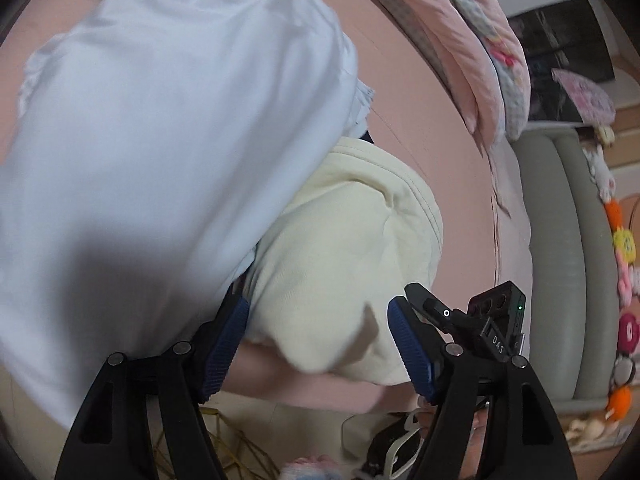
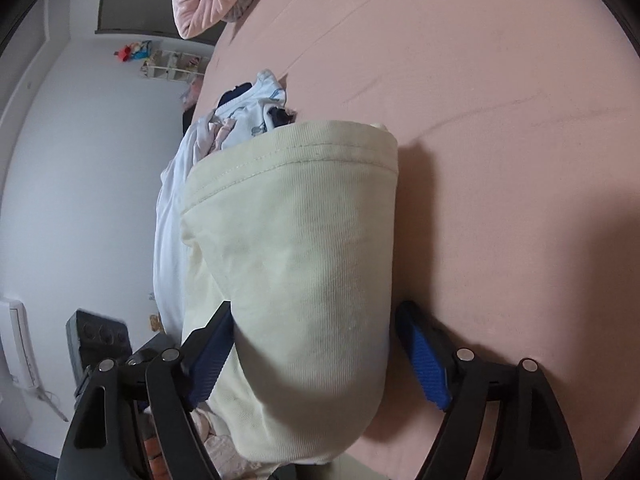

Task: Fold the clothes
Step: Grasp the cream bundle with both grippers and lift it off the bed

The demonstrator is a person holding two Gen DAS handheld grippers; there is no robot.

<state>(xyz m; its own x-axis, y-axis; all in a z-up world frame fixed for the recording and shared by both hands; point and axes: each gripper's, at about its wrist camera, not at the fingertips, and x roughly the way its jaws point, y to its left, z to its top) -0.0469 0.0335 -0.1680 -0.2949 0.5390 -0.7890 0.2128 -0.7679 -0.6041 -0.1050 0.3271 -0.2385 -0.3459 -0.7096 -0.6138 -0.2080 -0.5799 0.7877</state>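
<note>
Pink cotton bed sheet (image 2: 500, 120) takes up most of both views, smooth w/ a few creases, lots of bare room on the far side for spreading. Pale blue-white soft garment (image 1: 160, 140) lies in a big heap beside the cream one, near the mattress edge. Cream ribbed-knit folded garment (image 2: 304, 240) sits on the sheet at the bed's near edge, stitched hem facing away. Looks light, floppy, not slippery; prob. best gripped at the hem corners or along a fold so the layers don't slide apart. Near end overhangs the edge a bit, could slip to the floor. Left gripper (image 1: 318, 340) hangs over the cream piece, jaws apart, pads not pressing cloth. Right gripper (image 2: 316, 352) straddles it, jaws wide, left pad about touching, right pad clear; nothing clamped.
</note>
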